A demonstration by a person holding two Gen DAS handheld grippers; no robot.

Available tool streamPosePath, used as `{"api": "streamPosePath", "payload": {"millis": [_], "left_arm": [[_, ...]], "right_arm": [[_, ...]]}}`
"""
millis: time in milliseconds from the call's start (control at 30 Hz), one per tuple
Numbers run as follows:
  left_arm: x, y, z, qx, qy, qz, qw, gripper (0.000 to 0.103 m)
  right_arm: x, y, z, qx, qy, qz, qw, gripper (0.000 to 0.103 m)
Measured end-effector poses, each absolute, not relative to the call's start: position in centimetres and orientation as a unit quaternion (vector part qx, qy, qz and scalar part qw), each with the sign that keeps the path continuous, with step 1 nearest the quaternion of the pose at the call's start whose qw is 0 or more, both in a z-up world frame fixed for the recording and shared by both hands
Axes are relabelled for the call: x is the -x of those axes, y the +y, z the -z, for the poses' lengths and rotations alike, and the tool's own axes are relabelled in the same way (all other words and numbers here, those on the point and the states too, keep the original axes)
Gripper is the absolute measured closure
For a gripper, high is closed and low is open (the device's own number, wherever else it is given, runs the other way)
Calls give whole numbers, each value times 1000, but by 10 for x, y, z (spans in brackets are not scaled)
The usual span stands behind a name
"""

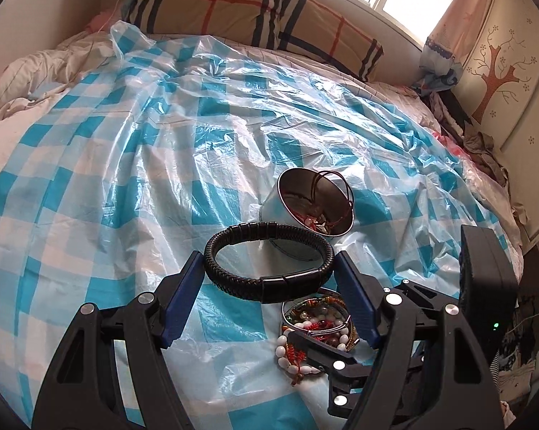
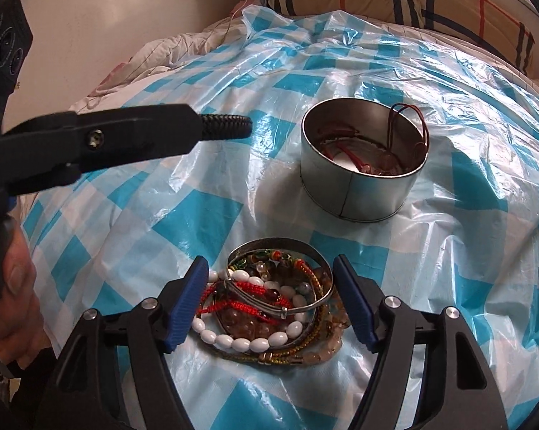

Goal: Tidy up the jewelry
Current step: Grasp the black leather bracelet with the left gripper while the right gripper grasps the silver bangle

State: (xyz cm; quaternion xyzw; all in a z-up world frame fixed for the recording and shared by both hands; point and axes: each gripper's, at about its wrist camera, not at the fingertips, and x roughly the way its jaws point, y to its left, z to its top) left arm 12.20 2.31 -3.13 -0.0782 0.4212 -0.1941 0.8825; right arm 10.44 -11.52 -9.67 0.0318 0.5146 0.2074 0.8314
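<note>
My left gripper [image 1: 269, 268] is shut on a black braided leather bracelet [image 1: 267, 261], held between its blue pads above the bed; its end shows in the right wrist view [image 2: 226, 126]. Beyond it stands a round metal tin [image 1: 305, 208] with red cords and small pieces inside; the tin also shows in the right wrist view [image 2: 362, 165]. A shallow metal lid [image 2: 280, 247] heaped with jewelry [image 2: 269, 304], white beads, red cords and bangles, lies between the open fingers of my right gripper [image 2: 269, 308]. The heap also shows in the left wrist view [image 1: 312, 326].
A blue-and-white checked plastic sheet [image 1: 126, 179] covers the bed. A plaid pillow [image 1: 233, 3] lies at the headboard. A cabinet with a tree picture [image 1: 499, 71] and crumpled clothes stand to the right. A hand holds the left gripper's handle [image 2: 15, 286].
</note>
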Motion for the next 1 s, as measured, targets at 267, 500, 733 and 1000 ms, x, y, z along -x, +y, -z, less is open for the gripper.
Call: {"api": "streamPosePath", "payload": {"millis": [267,500,733,1000], "left_arm": [[-121,19,33,74,420,197,883,33],[-118,15,30,72,412,200,886,33],[-111,5,23,64,391,206,895,33],[-111,-15,16,41,370,214,903,33]], "right_arm": [[-108,-124,102,-53,516,-204,831,42],[-92,-138,83,-74,475,-189,856,43],[-74,-160,66,-102,434,-161,881,43],[-76,-184,45,-122,384,-130,906,43]]}}
